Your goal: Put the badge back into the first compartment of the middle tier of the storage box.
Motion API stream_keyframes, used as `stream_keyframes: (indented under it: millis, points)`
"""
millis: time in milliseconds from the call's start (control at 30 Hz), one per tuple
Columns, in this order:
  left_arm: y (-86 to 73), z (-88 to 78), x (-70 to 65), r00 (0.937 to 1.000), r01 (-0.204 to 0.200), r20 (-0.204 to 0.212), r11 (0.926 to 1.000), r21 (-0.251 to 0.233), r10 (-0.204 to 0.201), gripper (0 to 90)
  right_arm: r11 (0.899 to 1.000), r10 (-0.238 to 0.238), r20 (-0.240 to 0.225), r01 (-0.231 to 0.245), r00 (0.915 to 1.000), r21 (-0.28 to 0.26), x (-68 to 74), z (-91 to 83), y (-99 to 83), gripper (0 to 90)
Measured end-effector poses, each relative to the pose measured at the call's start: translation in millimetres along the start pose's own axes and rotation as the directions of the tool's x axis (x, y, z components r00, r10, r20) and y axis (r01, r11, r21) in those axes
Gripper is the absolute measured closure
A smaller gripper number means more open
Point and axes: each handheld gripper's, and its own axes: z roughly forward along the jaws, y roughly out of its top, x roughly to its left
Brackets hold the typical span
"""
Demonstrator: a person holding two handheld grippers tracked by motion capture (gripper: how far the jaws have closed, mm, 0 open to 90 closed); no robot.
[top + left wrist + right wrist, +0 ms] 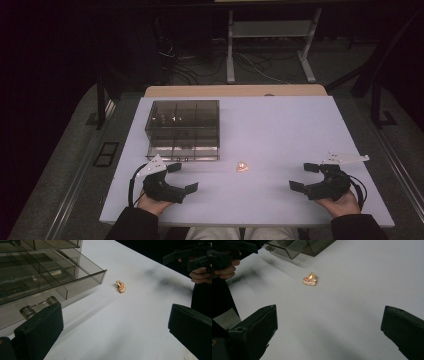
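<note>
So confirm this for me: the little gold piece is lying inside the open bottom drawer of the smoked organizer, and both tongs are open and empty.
Not quite. The little gold piece lies on the bare white table, in front of the open bottom drawer of the smoked organizer, not inside it; the left gripper view shows the gap. The rest holds: left tongs and right tongs are open and empty.

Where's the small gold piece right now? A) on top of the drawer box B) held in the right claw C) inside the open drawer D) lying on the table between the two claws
D: the small gold piece lies on the bare table, apart from the drawer box, with the left claw and right claw both open and empty.
</note>
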Motion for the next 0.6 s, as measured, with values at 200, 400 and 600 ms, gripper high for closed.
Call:
stream_keyframes:
  millis: [200, 400, 600]
  points:
    - [-0.1, -0.8, 0.8, 1.0, 0.005, -0.003, 1.0, -0.008, -0.005, 0.0, 1.0, 0.01, -0.008, -0.01, 0.9999, 0.007, -0.5, 0.0, -0.6, 0.3]
    - [-0.2, -0.9, 1.9, 0.9999, 0.012, -0.007, 0.9998, -0.015, -0.012, 0.0, 1.0, 0.014, -0.018, -0.013, 0.9997, 0.013, -1.1, 0.9, -0.6, 0.3]
    - [-0.4, 1.0, 4.4, 0.9996, 0.024, -0.017, 0.9996, -0.016, -0.024, 0.0, 1.0, 0.013, -0.016, -0.013, 0.9998, 0.014, -0.7, 0.6, -0.7, 0.3]
